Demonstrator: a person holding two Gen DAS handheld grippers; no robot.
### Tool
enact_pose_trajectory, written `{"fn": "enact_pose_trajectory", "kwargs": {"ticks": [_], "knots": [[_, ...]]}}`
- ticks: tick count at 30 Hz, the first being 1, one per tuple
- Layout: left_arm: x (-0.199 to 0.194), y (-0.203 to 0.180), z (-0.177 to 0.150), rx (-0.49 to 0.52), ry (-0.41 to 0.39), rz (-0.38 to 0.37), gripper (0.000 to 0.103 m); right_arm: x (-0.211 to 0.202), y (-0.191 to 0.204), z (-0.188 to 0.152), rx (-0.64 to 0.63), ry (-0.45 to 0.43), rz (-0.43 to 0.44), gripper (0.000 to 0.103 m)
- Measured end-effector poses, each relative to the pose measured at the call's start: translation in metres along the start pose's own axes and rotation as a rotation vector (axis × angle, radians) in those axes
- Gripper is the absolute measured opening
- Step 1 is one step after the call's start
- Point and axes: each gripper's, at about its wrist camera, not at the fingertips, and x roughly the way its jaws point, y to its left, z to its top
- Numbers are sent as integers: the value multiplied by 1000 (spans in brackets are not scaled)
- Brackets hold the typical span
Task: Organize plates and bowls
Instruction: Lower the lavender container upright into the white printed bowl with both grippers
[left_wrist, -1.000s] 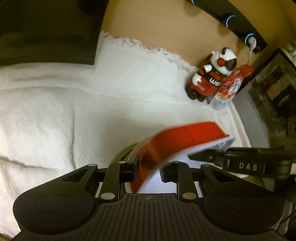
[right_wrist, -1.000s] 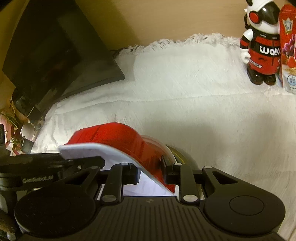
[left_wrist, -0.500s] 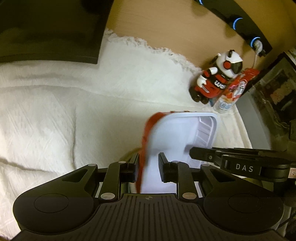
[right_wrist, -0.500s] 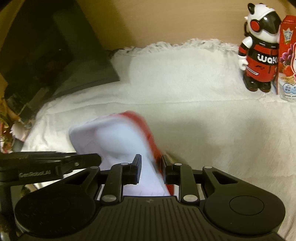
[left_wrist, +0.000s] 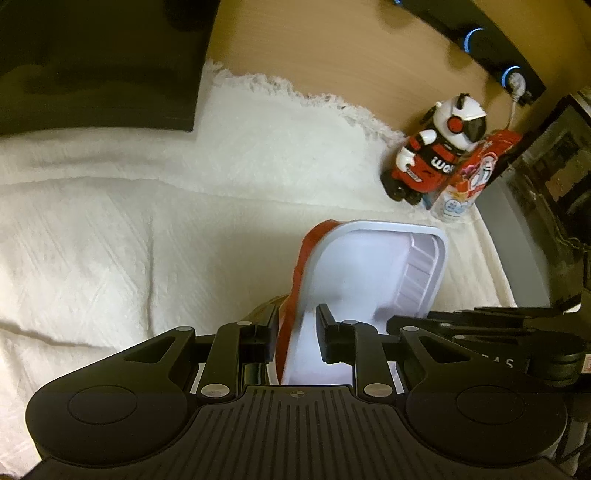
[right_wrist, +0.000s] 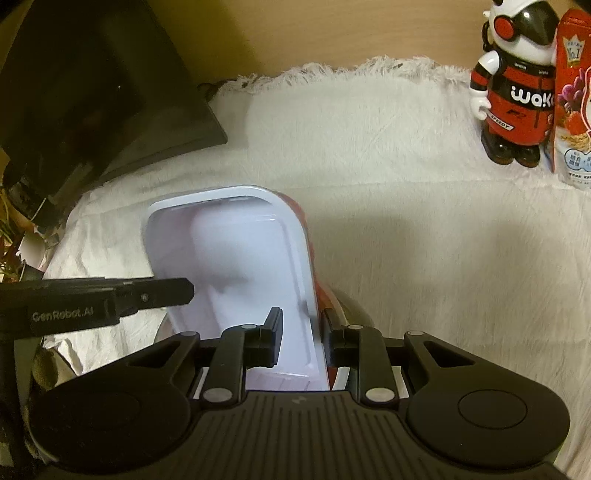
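A rectangular tray, red outside and white inside, hangs over the white cloth with its hollow side facing the cameras. My left gripper is shut on the tray's left wall. My right gripper is shut on the opposite wall. Each gripper also shows in the other's view, the right gripper at the tray's right and the left gripper at its left. The edge of a round dish peeks out below the tray, mostly hidden.
A white fringed cloth covers the wooden table. A toy robot figure and a red snack packet stand at the back right. A dark flat device lies at the back left.
The tray has turned over between the two grippers: a second ago its red underside faced up, now its white inside faces the cameras. Both hands stayed almost in place.
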Motion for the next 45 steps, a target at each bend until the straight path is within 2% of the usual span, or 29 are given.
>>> {"fn": "enact_pose_trajectory", "kwargs": {"ticks": [4,10,15,25,38,45], "knots": [[-12,0,-9,27,6,-35,24,-15,6,-7,-51,-48,-14,24],[-31,-2,-20,52,-5,-33,24,-31,9,-11,-93,-116,-63,24],[-40,2,-20,51,-34,4,24,-30,-5,-17,-48,-97,-66,24],[-20,18,-32,6,43,33,24,-21,-1,-31,-67,-60,-61,24],[-16,15,-42,21,77,-36,24,-19,1,-40,-44,-38,-52,24],[-15,20,-43,8,80,-28,26,-13,2,-42,-29,-14,-67,24]]}}
